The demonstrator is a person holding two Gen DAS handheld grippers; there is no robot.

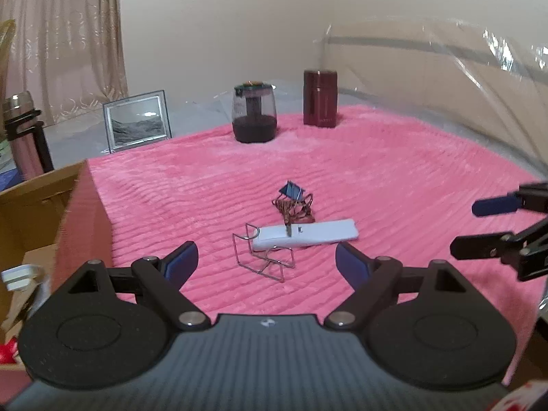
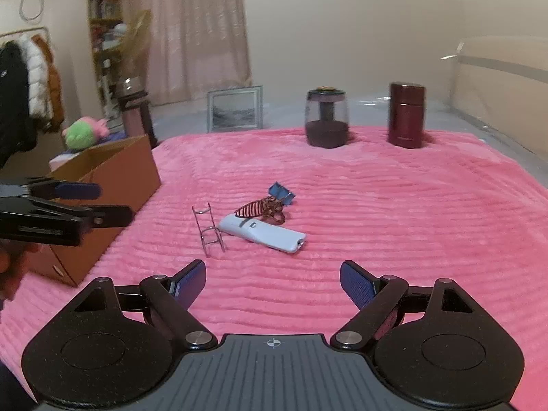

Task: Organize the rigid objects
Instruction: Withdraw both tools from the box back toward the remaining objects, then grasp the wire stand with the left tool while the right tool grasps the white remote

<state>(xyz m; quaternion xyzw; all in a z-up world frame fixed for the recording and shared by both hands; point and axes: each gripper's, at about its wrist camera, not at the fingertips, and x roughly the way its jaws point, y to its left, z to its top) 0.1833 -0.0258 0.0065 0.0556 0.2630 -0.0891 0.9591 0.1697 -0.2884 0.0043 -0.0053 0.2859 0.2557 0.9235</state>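
- While nothing has been picked up yet, the small pile waits mid-blanket: a white remote (image 1: 306, 236), a wire stand (image 1: 263, 255) touching its near end, a brown claw clip (image 1: 294, 209) at its far side and a blue binder clip (image 1: 291, 190) just behind that.
- Both tools look to be in the approach step: the left gripper (image 1: 266, 263) and the right gripper (image 2: 273, 282) hover short of the pile, fingers spread wide, nothing between them.
- Next, I'd judge, one must come down over a single item, jaws straddling it, without snagging the tangled neighbours.
- Beyond stand a dark glass jar (image 1: 254, 113) and a maroon flask (image 1: 320, 98); a cardboard box (image 2: 102, 185) sits left of the pink blanket (image 1: 394, 178).
- Faint lettering low on the flask is too blurred to read; I see no other writing.
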